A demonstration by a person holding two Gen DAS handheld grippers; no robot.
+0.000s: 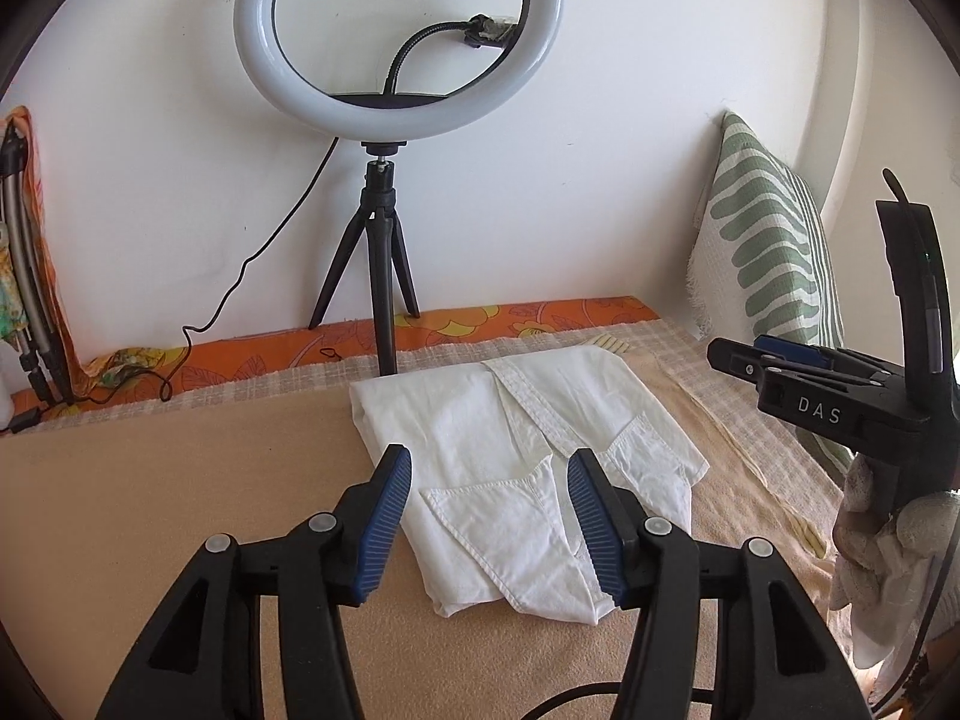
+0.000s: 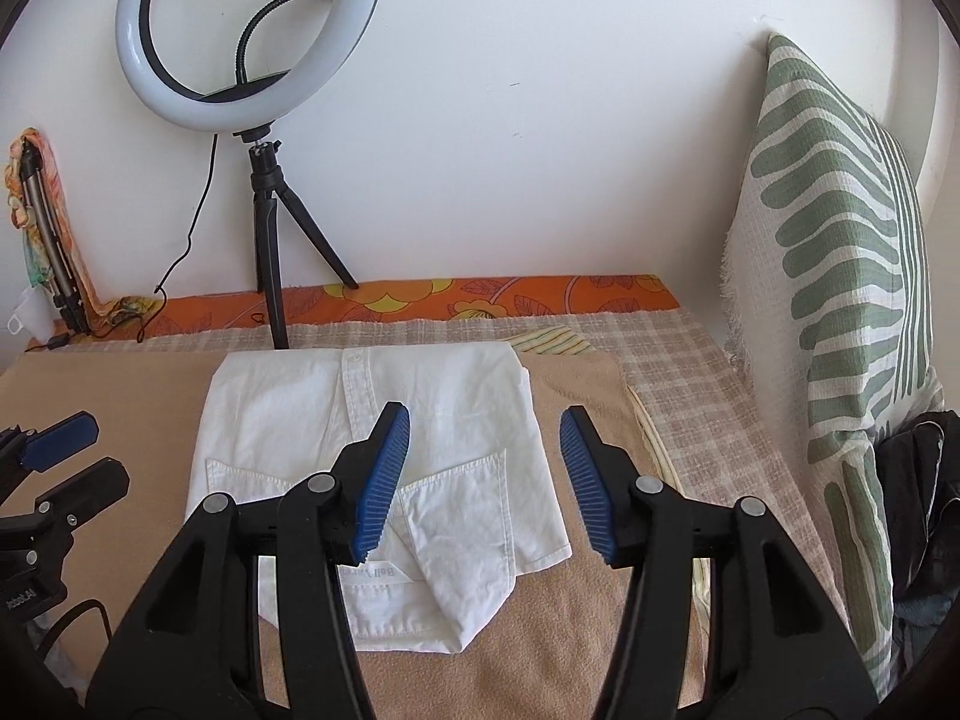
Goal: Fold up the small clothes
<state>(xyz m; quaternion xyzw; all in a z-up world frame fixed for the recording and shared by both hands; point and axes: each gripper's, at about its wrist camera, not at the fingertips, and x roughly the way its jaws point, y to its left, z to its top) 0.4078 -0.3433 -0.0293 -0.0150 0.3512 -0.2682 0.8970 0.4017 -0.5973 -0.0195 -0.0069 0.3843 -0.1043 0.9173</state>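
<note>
A small white button shirt (image 1: 516,450) lies folded into a compact rectangle on the tan blanket (image 1: 180,480), collar end toward me. It also shows in the right wrist view (image 2: 300,420), with its collar label facing me. My left gripper (image 1: 489,462) is open and empty, hovering just above the shirt's near part. My right gripper (image 2: 485,420) is open and empty, above the shirt's right edge. The right gripper also shows at the right of the left wrist view (image 1: 738,360), and the left gripper at the left of the right wrist view (image 2: 72,456).
A ring light on a black tripod (image 1: 384,276) stands behind the shirt, its cable (image 1: 240,282) trailing left. A green-striped pillow (image 2: 840,300) leans on the right wall. A checked cloth (image 2: 690,348) and orange floral sheet (image 2: 510,297) lie beyond the blanket. A dark garment (image 2: 924,510) sits far right.
</note>
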